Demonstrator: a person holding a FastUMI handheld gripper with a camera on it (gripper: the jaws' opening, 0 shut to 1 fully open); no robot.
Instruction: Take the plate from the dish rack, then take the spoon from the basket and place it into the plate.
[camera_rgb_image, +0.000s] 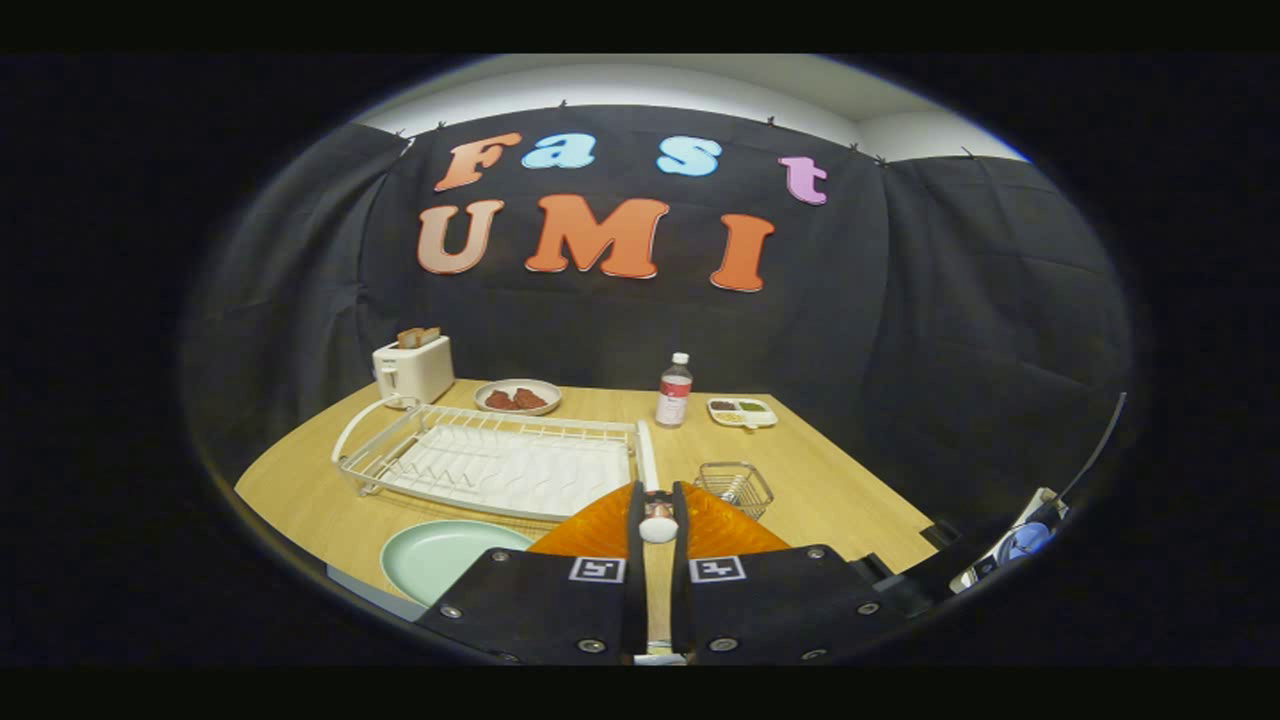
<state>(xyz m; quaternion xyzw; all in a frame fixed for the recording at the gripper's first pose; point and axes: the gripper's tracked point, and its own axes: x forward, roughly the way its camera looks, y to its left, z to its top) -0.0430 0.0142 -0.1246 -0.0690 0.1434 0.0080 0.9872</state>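
Note:
My gripper (657, 497) is shut on a white spoon (647, 455), whose slim handle sticks out past the fingertips toward the dish rack. The rounded end of the spoon sits pinched between the two fingers. A pale green plate (440, 555) lies flat on the wooden table (300, 490), just left of and below the fingers. The white wire dish rack (490, 462) stands beyond the plate with nothing in it. A small wire basket (736, 486) sits on the table just right of the fingertips and looks empty.
At the back of the table stand a white toaster (413, 368), a dish with brown food (517, 397), a plastic bottle (675, 391) and a small divided tray (741, 411). A blue-and-white object (1020, 540) sits off the table's right edge.

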